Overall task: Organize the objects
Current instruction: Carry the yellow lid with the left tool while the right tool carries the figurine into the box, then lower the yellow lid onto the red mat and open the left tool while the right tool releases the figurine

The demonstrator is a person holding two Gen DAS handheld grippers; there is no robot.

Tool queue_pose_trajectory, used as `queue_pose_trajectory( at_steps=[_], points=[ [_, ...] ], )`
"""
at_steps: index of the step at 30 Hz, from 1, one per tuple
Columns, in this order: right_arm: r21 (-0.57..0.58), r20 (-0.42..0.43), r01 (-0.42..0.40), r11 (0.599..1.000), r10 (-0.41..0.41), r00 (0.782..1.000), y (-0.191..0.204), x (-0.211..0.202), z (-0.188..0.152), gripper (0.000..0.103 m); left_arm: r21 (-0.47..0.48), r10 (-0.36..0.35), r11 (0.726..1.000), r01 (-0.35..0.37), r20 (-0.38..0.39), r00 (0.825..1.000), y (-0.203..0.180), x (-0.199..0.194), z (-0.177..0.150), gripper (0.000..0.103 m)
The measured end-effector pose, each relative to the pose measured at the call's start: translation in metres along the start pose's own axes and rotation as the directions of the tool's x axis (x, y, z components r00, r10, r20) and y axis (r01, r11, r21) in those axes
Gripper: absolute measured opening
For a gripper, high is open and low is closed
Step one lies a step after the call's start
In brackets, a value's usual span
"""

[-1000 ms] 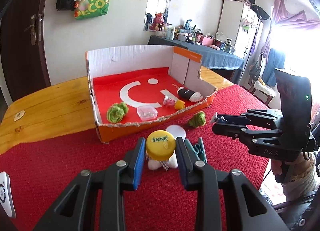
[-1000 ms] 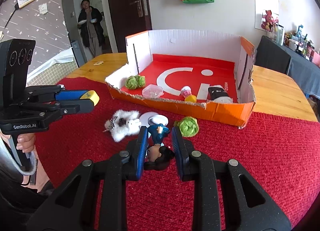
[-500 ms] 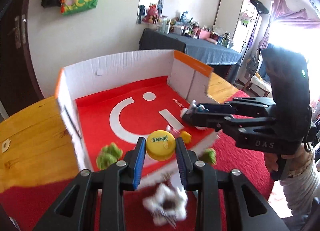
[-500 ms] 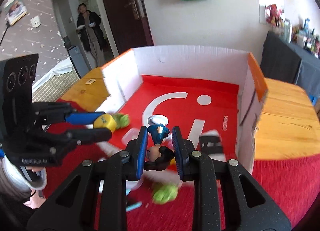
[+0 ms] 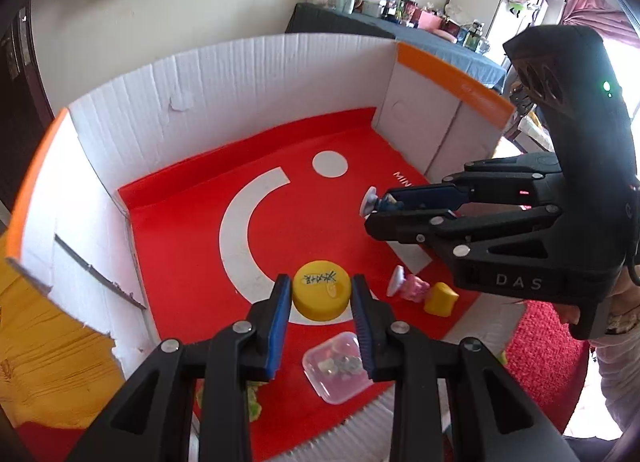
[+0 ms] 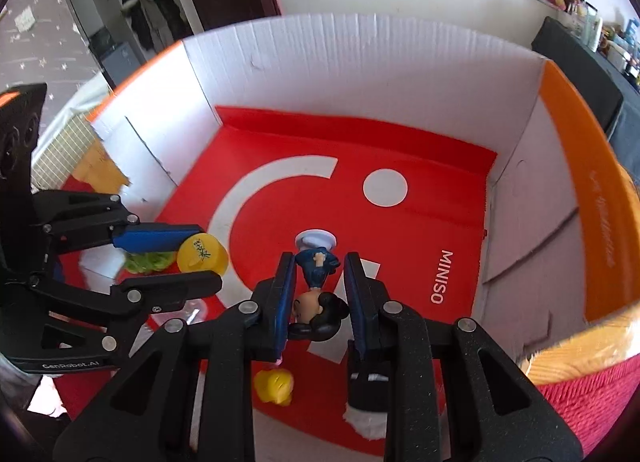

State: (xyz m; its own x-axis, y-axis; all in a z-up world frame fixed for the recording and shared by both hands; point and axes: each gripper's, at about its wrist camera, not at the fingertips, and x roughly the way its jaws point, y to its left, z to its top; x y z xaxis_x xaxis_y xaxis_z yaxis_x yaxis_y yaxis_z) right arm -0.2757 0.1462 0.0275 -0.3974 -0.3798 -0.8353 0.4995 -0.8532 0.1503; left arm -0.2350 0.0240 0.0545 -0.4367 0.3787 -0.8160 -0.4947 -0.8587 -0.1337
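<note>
My left gripper (image 5: 321, 294) is shut on a round yellow cap (image 5: 321, 293) with dark writing on top, held above the red floor of the cardboard box (image 5: 256, 74). My right gripper (image 6: 318, 282) is shut on a small figurine (image 6: 317, 290) in blue clothes with black hair and a white base, also over the box floor (image 6: 400, 230). Each gripper shows in the other's view: the right gripper (image 5: 374, 208) at the right, the left gripper (image 6: 196, 258) at the left with the yellow cap (image 6: 202, 254).
Inside the box lie a clear plastic case (image 5: 338, 368), a pink figurine (image 5: 408, 288), a small yellow piece (image 5: 440, 299), a green lump (image 6: 148, 262) and a black-and-white item (image 6: 366, 398). The box stands on a wooden table (image 5: 48, 362) with red cloth (image 6: 588, 410). A person (image 6: 148, 2) stands in the doorway.
Both grippers have carried their objects forward from above the red cloth to over the inside of the box. Both have tilted further downward. Neither grip has changed.
</note>
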Motion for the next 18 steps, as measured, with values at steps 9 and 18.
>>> queue_pose_trajectory(
  at_steps=[9,18],
  points=[
    [-0.021,-0.073,0.027,0.999,-0.029,0.997,-0.002,0.011,0.003,0.024,-0.017,-0.004,1.000,0.003,-0.056,0.998,0.006,0.017,0.002,0.032],
    [-0.012,-0.105,0.032,0.999,-0.034,0.994,-0.006,0.011,0.001,0.024,-0.014,0.001,1.000,-0.003,-0.077,0.997,0.007,0.022,0.002,0.032]
  ],
)
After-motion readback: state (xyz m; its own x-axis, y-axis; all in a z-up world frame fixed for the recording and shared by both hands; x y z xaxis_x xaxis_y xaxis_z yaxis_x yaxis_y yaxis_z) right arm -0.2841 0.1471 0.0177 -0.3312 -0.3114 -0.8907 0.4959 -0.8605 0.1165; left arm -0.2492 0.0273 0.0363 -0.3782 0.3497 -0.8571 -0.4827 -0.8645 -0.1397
